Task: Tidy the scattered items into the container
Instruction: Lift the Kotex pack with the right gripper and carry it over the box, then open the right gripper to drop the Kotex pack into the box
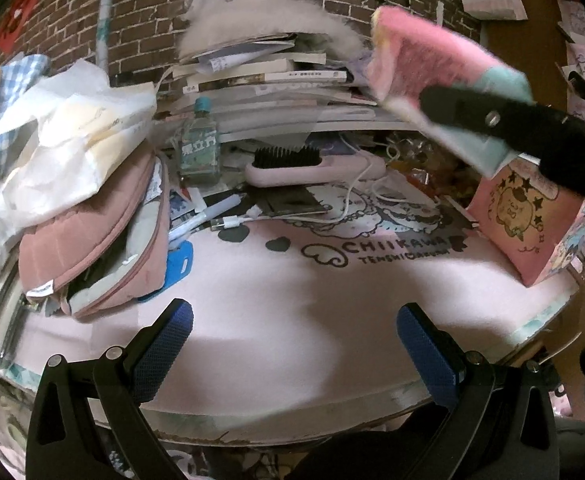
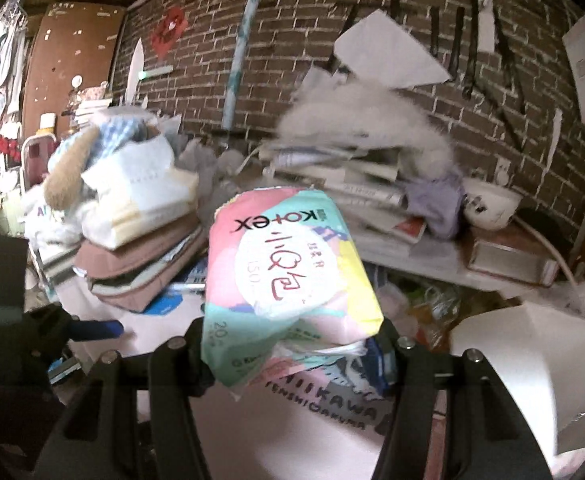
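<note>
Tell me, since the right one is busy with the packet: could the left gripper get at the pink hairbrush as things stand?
Probably yes. The left gripper is open and holds nothing, and bare pink mat lies between it and the pink hairbrush; only white cables trail beside it.

Glossy crinkled plastic film on the Kotex pack (image 2: 292, 276). Textured blue rubber-like pads (image 1: 426, 356) fitted to matt black plastic left tongs (image 1: 294, 350). Smooth matt pink desk mat (image 1: 292, 300). Quilted pink cloth pouch (image 1: 104, 240). Rough brick wall (image 2: 312, 32).
</note>
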`<state>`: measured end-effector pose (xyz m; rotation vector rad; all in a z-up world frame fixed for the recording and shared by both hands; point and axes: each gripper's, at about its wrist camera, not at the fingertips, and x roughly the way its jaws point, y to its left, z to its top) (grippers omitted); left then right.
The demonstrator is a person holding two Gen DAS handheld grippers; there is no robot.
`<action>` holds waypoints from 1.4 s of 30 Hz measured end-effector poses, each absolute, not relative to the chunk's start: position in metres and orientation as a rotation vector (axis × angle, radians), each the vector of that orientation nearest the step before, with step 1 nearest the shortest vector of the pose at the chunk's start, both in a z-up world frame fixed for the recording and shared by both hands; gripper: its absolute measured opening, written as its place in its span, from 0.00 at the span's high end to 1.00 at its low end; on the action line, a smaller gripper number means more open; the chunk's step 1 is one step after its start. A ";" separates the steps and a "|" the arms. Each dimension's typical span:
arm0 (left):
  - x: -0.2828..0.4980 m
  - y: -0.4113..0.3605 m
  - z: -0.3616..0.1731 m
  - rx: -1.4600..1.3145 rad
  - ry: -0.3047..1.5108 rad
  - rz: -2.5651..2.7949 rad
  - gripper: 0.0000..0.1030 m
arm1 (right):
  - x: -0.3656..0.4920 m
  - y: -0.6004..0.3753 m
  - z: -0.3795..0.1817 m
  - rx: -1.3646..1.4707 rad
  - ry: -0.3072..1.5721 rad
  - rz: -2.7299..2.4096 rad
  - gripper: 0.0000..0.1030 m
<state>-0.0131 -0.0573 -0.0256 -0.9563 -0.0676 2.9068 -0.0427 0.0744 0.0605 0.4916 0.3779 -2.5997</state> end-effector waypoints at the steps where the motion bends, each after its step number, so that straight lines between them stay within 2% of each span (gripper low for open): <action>1: -0.013 -0.056 -0.025 -0.952 -0.067 2.904 0.01 | -0.040 0.078 0.064 0.483 0.374 -2.606 0.47; 15: -0.015 -0.036 -0.021 -0.925 -0.028 2.868 0.01 | -0.037 0.165 0.109 0.450 0.302 -2.764 0.47; 26: -0.016 -0.030 -0.021 -0.931 -0.010 2.858 0.01 | -0.054 0.262 0.129 0.565 0.282 -2.938 0.47; 34: -0.019 -0.027 -0.023 -0.947 0.001 2.856 0.01 | -0.074 0.307 0.123 0.725 0.275 -2.981 0.47; 42: -0.022 -0.024 -0.024 -0.954 0.003 2.845 0.01 | -0.080 0.310 0.100 0.885 0.298 -2.893 0.45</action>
